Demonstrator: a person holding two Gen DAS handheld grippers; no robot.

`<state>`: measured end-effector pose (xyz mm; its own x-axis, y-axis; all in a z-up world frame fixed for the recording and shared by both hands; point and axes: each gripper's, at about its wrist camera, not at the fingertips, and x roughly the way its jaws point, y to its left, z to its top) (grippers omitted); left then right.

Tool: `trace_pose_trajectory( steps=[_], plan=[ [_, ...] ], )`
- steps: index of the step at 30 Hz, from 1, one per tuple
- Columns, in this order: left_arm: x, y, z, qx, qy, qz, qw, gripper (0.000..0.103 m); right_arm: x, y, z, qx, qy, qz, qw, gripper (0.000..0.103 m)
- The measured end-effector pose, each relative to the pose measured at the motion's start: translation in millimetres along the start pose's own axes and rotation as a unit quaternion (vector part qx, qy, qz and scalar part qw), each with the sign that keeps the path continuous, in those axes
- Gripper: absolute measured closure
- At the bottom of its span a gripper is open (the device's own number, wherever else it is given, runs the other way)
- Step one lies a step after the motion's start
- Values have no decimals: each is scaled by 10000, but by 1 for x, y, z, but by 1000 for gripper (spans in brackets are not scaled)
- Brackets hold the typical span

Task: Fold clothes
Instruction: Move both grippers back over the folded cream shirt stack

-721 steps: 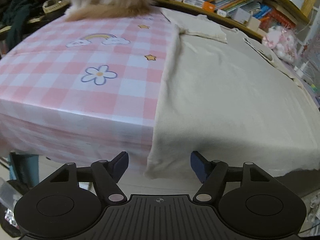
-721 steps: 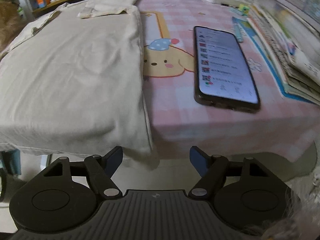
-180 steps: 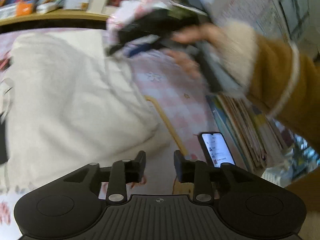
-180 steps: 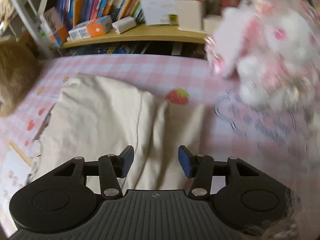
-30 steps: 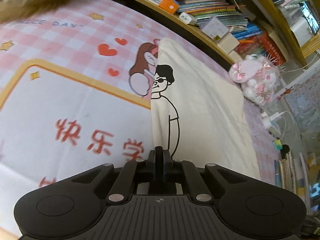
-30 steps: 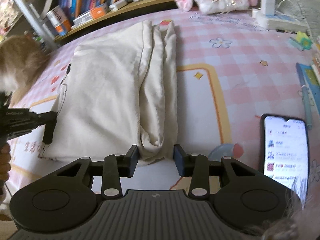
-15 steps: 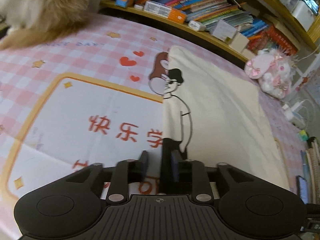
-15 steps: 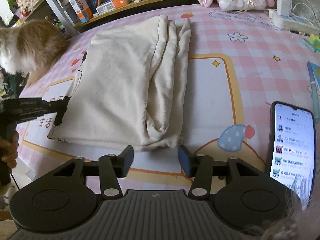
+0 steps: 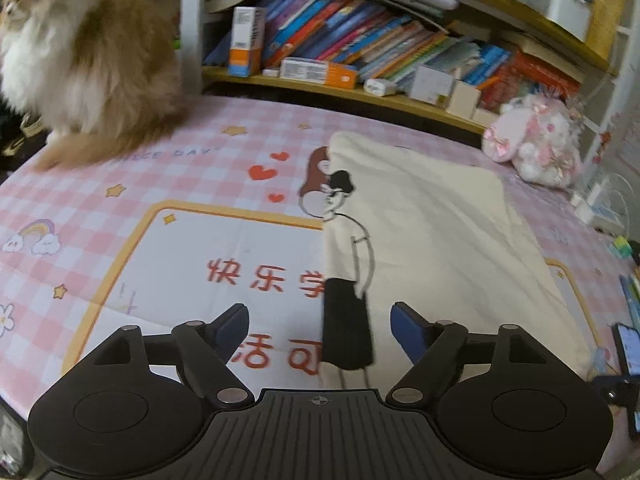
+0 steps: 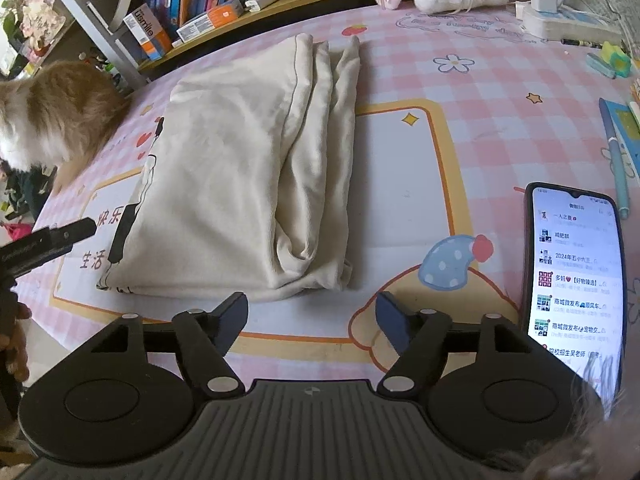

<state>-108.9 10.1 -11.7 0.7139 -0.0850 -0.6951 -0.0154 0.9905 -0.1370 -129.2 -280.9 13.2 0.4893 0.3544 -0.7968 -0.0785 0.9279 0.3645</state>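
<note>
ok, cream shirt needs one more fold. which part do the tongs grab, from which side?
Probably the two near corners of the cream shirt, approached low from the table's front edge. That edge lies flat facing both open tongs: left tongs at the printed corner, right tongs at the bunched corner, where the layers stack thick. The phone lies clear to the right.
</note>
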Motion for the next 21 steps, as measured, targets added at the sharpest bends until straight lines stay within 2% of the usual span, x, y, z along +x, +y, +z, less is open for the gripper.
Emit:
trace_pose_trajectory(
  steps=[10,15,21],
  plan=[
    [-7,-21,-12,429,23,-180,9989,23,2,5,0,-65,46,-67,9999,29],
    [-6,-29,-15,654,38,-170,9977,18,4,9,-1,-110,44,-82,9999,27],
    [-10,-42,-21,1175,-208,-104,9928,14,5,13,-1,-118,70,-43,9999,27]
  ],
)
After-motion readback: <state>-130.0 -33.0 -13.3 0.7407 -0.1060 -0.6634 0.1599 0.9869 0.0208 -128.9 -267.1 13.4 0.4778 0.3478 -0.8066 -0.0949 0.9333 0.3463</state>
